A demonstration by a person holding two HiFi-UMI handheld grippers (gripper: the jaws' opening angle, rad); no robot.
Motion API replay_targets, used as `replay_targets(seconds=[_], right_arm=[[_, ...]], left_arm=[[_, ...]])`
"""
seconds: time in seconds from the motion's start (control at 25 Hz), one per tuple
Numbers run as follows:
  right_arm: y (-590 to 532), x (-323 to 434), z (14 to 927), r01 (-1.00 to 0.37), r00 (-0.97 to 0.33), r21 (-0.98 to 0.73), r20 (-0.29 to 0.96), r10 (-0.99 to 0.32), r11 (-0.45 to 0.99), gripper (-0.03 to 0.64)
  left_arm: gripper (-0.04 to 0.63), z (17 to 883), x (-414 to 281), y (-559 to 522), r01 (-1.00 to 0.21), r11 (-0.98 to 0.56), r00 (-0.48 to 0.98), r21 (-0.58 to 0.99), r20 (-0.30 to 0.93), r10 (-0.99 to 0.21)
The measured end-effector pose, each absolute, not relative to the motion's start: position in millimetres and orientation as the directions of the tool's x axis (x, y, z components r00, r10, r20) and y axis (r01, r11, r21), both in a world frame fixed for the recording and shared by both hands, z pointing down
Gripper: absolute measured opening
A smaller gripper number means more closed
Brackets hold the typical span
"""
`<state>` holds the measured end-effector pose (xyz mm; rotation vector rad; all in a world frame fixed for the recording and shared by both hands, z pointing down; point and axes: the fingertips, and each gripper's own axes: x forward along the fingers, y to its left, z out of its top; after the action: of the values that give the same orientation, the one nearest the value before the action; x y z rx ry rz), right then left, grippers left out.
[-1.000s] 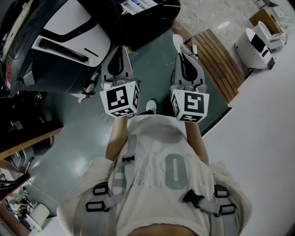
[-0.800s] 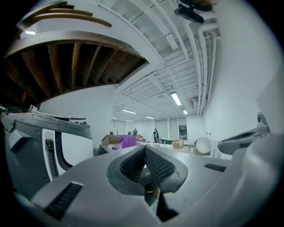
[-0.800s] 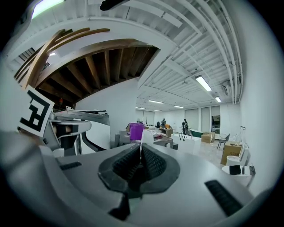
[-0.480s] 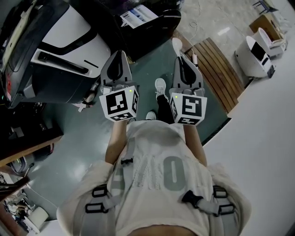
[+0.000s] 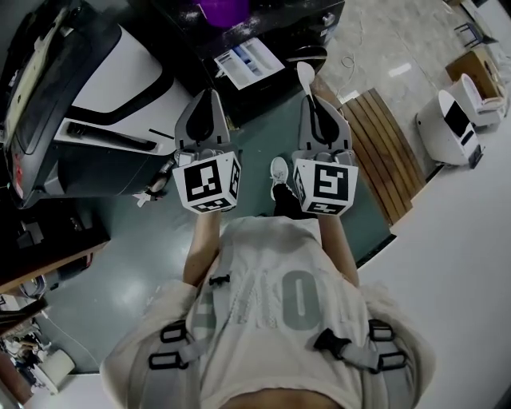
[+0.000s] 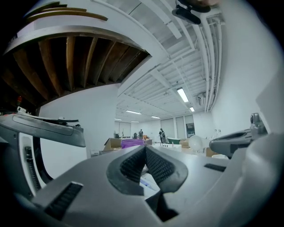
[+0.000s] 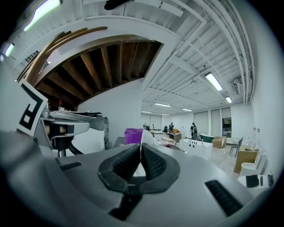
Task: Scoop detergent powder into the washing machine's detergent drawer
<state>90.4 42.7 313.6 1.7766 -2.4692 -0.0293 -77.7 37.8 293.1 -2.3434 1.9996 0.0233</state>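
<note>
1. The white scoop is gripped in the right gripper, with its rounded bowl sticking out past the jaw tips; it is held in the air above a dark green floor, ahead of the person's body.
2. In the right gripper view, the right gripper is seen with its ribbed pads pressed onto the scoop, whose pale bowl rises just above them.
3. The left gripper is held level with the right one and a little apart from it. In its own view the left gripper is seen with jaws brought together at the tips and nothing caught between them.
4. A black-and-white marker cube is carried at the rear of the left gripper, and a second cube at the rear of the right.
5. A white shoe is seen on the floor between the grippers.
6. A printed sheet lies on a dark surface ahead, with a purple tub beyond it.
7. A large black and white machine stands to the left, and a slatted wooden platform lies to the right.
</note>
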Motion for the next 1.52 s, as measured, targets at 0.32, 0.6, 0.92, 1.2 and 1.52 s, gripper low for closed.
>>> replay_targets(seconds=[0.32, 0.6, 0.92, 1.2, 1.52], right_arm=[[-65.2, 98.7, 305.6, -0.919, -0.386, 0.060, 0.066, -0.920, 0.390, 0.009], [-137.2, 99.1, 308.4, -0.888, -0.453, 0.056, 0.065, -0.889, 0.456, 0.009], [-165.3, 104.1, 320.7, -0.876, -0.478, 0.024, 0.092, -0.874, 0.481, 0.009], [-167.7, 101.7, 317.3, -0.871, -0.487, 0.019, 0.076, -0.870, 0.490, 0.009], [-184.1, 109.0, 306.7, -0.885, -0.464, 0.030, 0.055, -0.884, 0.465, 0.009]], left_arm=[[0.021, 288.7, -72.6, -57.1, -0.997, -0.072, 0.073, -0.036, -0.035, -0.997], [0.021, 287.7, -68.0, -116.5, -0.999, -0.012, 0.013, -0.035, -0.037, -0.999], [0.021, 293.8, -67.5, -131.5, -0.998, 0.035, -0.035, -0.045, -0.010, -0.999], [0.021, 294.0, -71.3, -133.2, -0.998, 0.046, -0.045, -0.051, -0.012, -0.999], [0.021, 279.8, -63.8, -156.2, -0.998, 0.008, -0.006, -0.056, -0.046, -0.999]])
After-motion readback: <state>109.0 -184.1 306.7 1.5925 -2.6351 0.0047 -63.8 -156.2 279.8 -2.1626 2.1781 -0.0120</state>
